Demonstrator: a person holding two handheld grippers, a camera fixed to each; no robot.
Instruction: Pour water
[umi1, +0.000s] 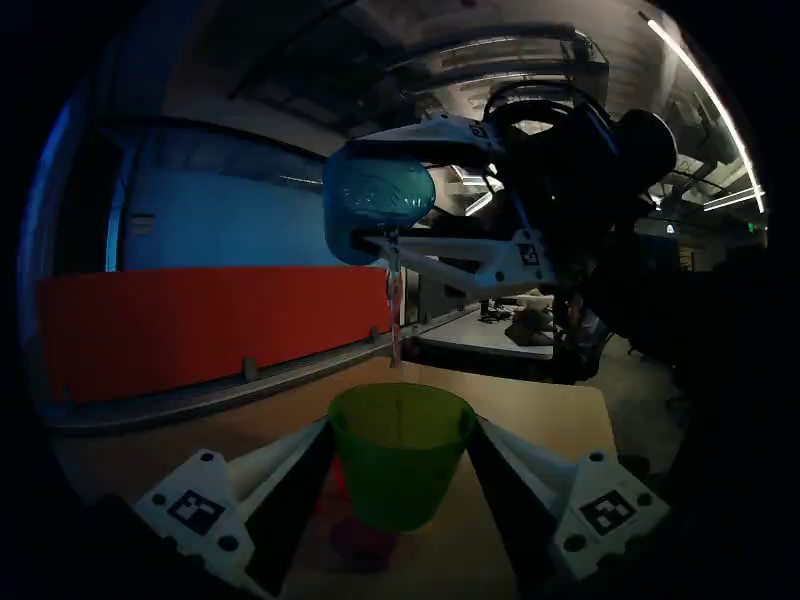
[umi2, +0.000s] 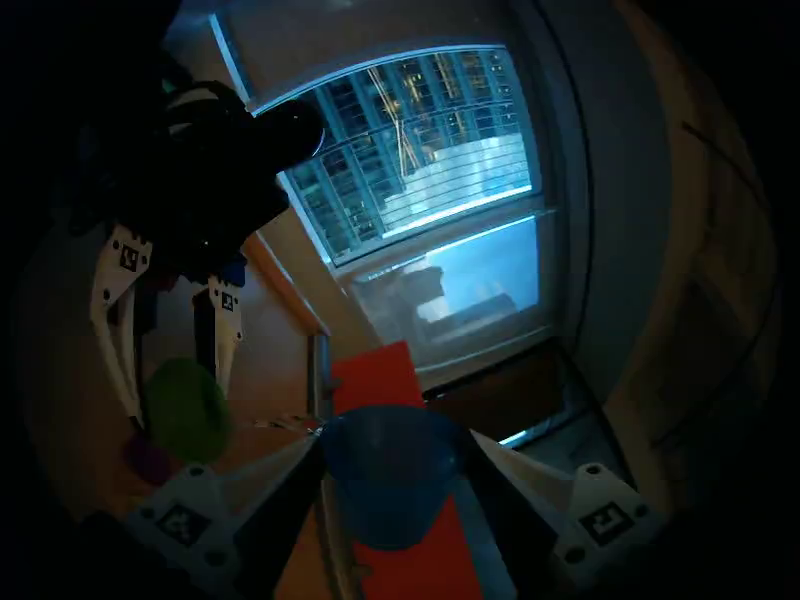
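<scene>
In the left gripper view, the green cup (umi1: 400, 455) is being clamped at 6 o'clock by the left gripper (umi1: 400, 432), which is closed to cup width with both fingers being pressed on the wall just under the rim. The cup is being kept upright over the wooden table (umi1: 540, 400); whether it is resting or lifted cannot be told. A purple item (umi1: 360, 540) is being glimpsed at its base, kind unclear. Toward 12 o'clock, a thin water stream (umi1: 394, 300) is being dropped into the green cup's mouth from the blue cup (umi1: 375, 205). That cup is being held tipped on its side by the right gripper (umi1: 358, 195), one finger above and one below. In the right gripper view, the blue cup (umi2: 390, 475) is being squeezed at 6 o'clock by the right gripper (umi2: 392, 452), also narrowed to cup width. The green cup (umi2: 185, 410) is being seen at 9 o'clock in the left gripper (umi2: 176, 398). Both cups are being judged thin plastic: light, slightly flexible, smooth, likely slippery when wet. Hold is best being taken mid-wall on opposite sides, with a mild squeeze so the wall is not being buckled. The green cup is likely being made heavier as it fills. Farther off, a red panel (umi1: 200, 320) at 9 o'clock and a window (umi2: 430, 160) at 12 o'clock are being shown.
</scene>
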